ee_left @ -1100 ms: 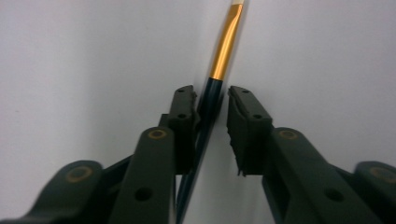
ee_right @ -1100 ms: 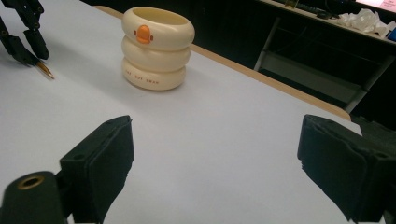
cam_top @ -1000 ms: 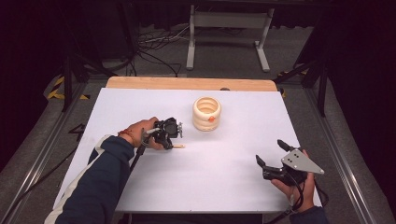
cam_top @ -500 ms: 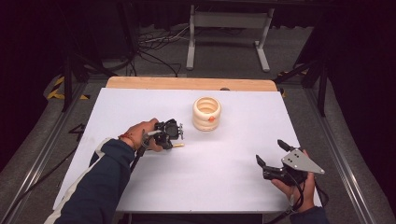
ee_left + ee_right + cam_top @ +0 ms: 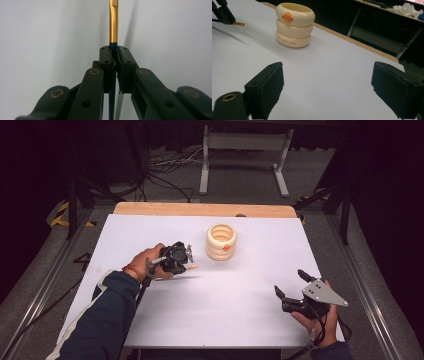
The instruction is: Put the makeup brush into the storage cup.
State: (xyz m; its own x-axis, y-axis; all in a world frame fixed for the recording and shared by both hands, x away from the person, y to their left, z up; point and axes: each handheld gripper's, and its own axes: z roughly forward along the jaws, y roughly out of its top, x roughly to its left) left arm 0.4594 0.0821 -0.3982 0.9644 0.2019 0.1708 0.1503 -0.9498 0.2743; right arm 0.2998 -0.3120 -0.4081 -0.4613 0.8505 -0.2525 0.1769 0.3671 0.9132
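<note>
Left gripper [image 5: 186, 261] lifted slightly, clamping pen [image 5: 113, 30]

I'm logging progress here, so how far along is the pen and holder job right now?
Done: the left gripper has the gold and dark pen clamped between its fingers, seemingly lifted just above the white table. In hand: the pen is held short of the cream ringed holder, pointing toward it. Left, probably: carrying it over and dropping it into the holder's open top. The right gripper waits open and empty.
</note>
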